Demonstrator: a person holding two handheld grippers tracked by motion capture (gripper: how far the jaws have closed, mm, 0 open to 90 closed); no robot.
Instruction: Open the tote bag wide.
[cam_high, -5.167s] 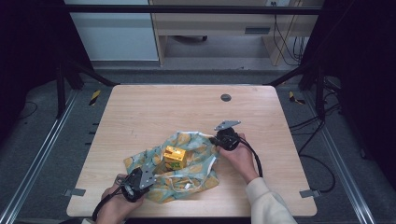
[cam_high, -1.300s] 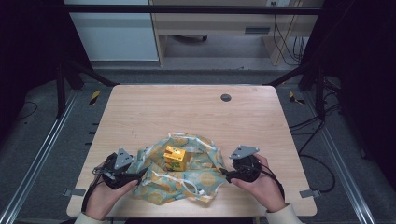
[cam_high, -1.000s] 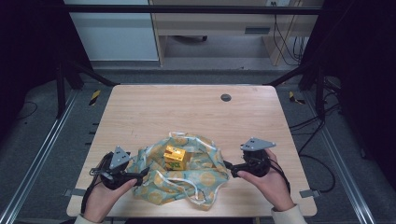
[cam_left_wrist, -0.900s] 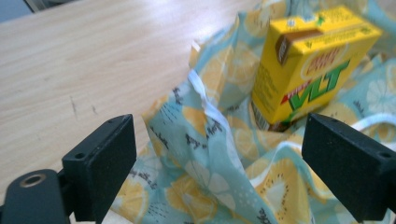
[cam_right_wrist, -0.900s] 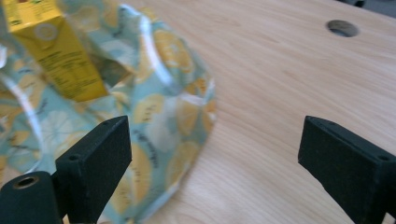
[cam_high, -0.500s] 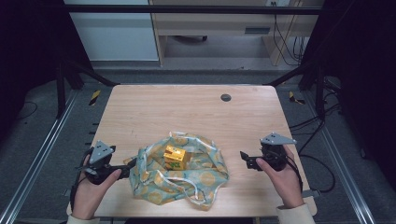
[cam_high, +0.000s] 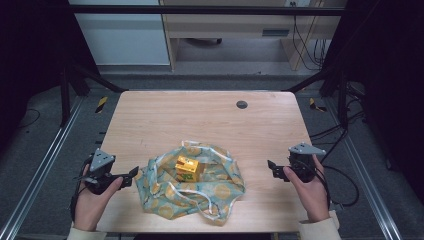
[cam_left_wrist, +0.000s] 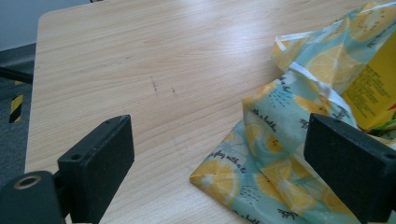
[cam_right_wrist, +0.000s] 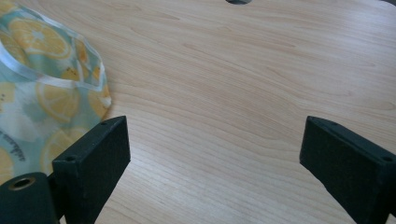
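High view: a wooden table (cam_high: 200, 120) carries a crumpled cloth bag (cam_high: 200, 192) printed with lemon slices on pale blue, lying near the front edge at the middle. A small yellow box (cam_high: 187, 169) sits on top of the cloth, roughly at its centre, with folds of fabric rising around it. White ribbon edging loops along the bag's border.

To the left of the bag, the left gripper (cam_high: 131, 173) rests at the table's front left, held in a hand (cam_high: 92, 200); its tips point toward the cloth and stop just beside its left edge without touching. In the left gripper view, the jaws stand wide apart and empty, a folded corner of the cloth (cam_left_wrist: 280, 158) lying between and beyond them, with the yellow box (cam_left_wrist: 373, 88) showing at the right edge.

On the other side, the right gripper (cam_high: 272, 169) is held well apart from the bag. Its own view shows the jaws spread wide over bare wood, nothing between them, the cloth's edge (cam_right_wrist: 46, 93) off to the left. A dark round hole (cam_high: 242, 104) sits in the far part of the tabletop.
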